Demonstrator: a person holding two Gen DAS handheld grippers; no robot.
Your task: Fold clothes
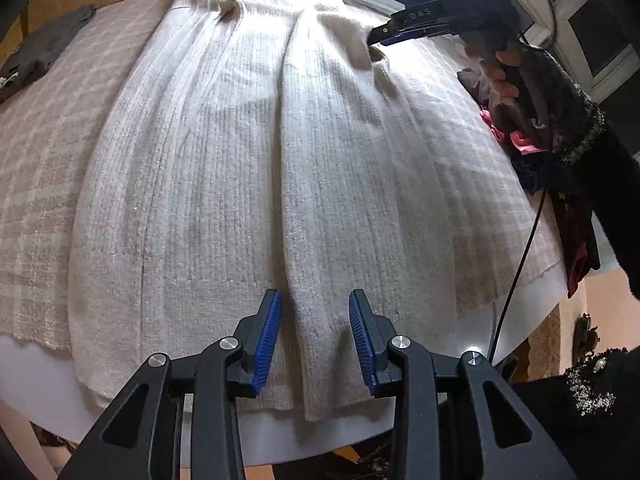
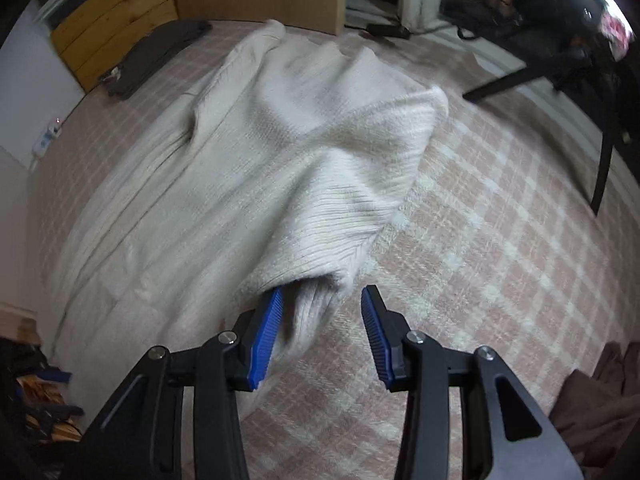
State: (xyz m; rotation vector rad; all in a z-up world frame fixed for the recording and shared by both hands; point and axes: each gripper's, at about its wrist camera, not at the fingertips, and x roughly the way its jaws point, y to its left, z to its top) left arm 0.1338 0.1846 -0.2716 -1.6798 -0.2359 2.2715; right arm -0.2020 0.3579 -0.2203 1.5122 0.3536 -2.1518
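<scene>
A cream ribbed knit garment (image 1: pixel 224 184) lies spread lengthwise on the table's pink plaid cloth (image 1: pixel 36 184). Its right half is folded inward, with the fold's edge running down the middle. My left gripper (image 1: pixel 315 320) is open at the near hem, its blue pads (image 1: pixel 267 340) either side of that edge. At the garment's far right, a hand holds my right gripper (image 1: pixel 374 36). In the right wrist view the right gripper (image 2: pixel 322 320) is open. A raised, blurred corner of the garment (image 2: pixel 312 184) drapes over its left pad (image 2: pixel 266 340) and hangs between the jaws.
A dark grey garment (image 1: pixel 44 52) lies at the far left of the table. A pile of dark and red clothes (image 1: pixel 520 132) sits at the right edge, and a black cable (image 1: pixel 516 280) hangs there. The white table edge (image 1: pixel 352 428) is close below me. Dark chair legs (image 2: pixel 504 80) stand beyond.
</scene>
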